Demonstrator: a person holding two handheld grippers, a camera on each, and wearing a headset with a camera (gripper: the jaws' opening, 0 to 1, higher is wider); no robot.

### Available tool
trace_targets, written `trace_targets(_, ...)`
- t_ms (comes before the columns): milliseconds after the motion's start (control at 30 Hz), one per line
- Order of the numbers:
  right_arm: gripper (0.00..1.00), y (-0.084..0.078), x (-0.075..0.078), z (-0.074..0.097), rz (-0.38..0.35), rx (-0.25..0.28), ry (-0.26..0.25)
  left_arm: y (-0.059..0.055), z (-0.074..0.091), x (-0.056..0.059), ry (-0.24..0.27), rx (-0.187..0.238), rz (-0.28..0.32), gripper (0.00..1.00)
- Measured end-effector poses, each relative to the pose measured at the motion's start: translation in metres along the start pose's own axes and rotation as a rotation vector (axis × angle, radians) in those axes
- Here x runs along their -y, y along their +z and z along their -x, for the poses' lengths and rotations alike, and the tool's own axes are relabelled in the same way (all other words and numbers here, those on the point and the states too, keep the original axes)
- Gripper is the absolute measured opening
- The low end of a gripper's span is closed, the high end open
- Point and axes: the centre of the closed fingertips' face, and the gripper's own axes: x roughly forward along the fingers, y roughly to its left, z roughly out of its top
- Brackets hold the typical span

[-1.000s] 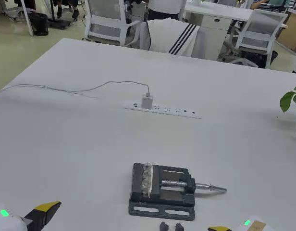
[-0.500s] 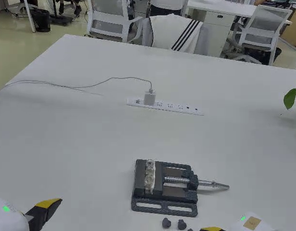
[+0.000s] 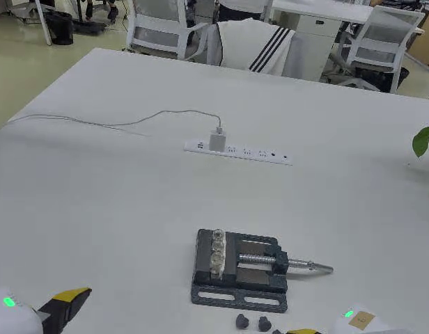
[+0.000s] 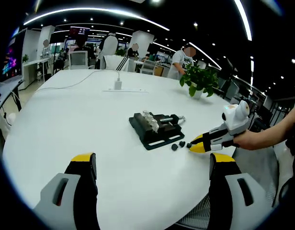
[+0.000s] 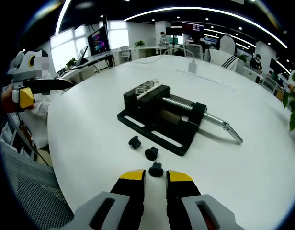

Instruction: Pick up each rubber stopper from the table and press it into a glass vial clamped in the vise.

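Observation:
A black vise (image 3: pixel 237 273) on the white table clamps clear glass vials (image 3: pixel 216 249) in a row. Small dark rubber stoppers (image 3: pixel 242 321) lie in front of it; the right gripper view shows three (image 5: pixel 151 153). My right gripper (image 5: pixel 156 176) is open with only a narrow gap between its yellow tips, and the nearest stopper (image 5: pixel 155 169) lies just ahead of them, untouched. My left gripper (image 4: pixel 152 160) is wide open and holds nothing, well left of the vise (image 4: pixel 154 127). In the head view it sits at the bottom left (image 3: pixel 65 306).
A white power strip (image 3: pixel 237 151) with a plugged charger and its cable lies across the table's middle. A potted plant (image 4: pixel 200 79) stands at the right. Office chairs (image 3: pixel 159 28) line the far edge. The vise screw handle (image 3: pixel 308 265) points right.
The head camera has tipped, so the table slid a little in the picture. The vise, vials and stoppers have not moved, and both grippers stay at the lower edge.

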Motion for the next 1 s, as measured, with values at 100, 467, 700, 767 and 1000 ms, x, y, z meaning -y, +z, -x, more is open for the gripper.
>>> trace_targets(100, 0.12, 0.0, -0.001, 0.0, -0.005, 0.002, 0.002, -0.001, -0.001, 0.001, -0.002, -0.002, 0.002, 0.98)
trace_targets(467, 0.09, -0.001, -0.001, 0.001, -0.007, 0.003, 0.0, -0.002, -0.002, 0.003, -0.009, -0.007, -0.001, 0.98)
trace_targets(700, 0.08, -0.002, -0.001, 0.002, 0.009, -0.005, 0.008, -0.004, -0.003, 0.004, -0.013, -0.012, -0.004, 0.98)
trace_targets(767, 0.08, -0.002, -0.001, 0.003, 0.02, -0.008, 0.011, -0.004, -0.003, 0.005, -0.017, -0.013, -0.007, 0.98)
trace_targets(1000, 0.08, 0.002, -0.001, 0.012, 0.057, -0.017, 0.058, -0.007, -0.007, 0.011, -0.042, -0.026, -0.033, 0.97)
